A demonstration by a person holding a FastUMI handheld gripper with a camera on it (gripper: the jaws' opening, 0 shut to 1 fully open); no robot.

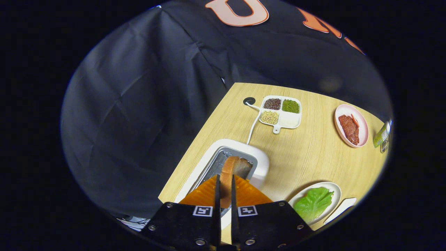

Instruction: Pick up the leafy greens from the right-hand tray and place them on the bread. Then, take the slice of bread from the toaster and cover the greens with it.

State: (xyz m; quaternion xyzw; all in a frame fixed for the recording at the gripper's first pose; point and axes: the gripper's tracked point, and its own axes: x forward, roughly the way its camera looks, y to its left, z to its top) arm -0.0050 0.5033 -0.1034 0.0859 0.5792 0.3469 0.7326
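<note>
My gripper (225, 176) is shut on a slice of bread (234, 166), which stands on edge between the two fingers. The slice is right over the slot of the white toaster (259, 162); I cannot tell whether its lower edge is still inside. Leafy greens (313, 204) lie on a white oval plate (336, 190) to the right of the fingers, near the table's front. The greens hide whatever is under them.
Beyond the toaster stands a white divided dish (291, 121) of beans and grains, with the toaster's cable (253, 128) running to a hole (249, 101) in the table. A pink plate (363, 129) with meat and a bottle (381, 134) are far right. The table's left edge runs close beside the toaster.
</note>
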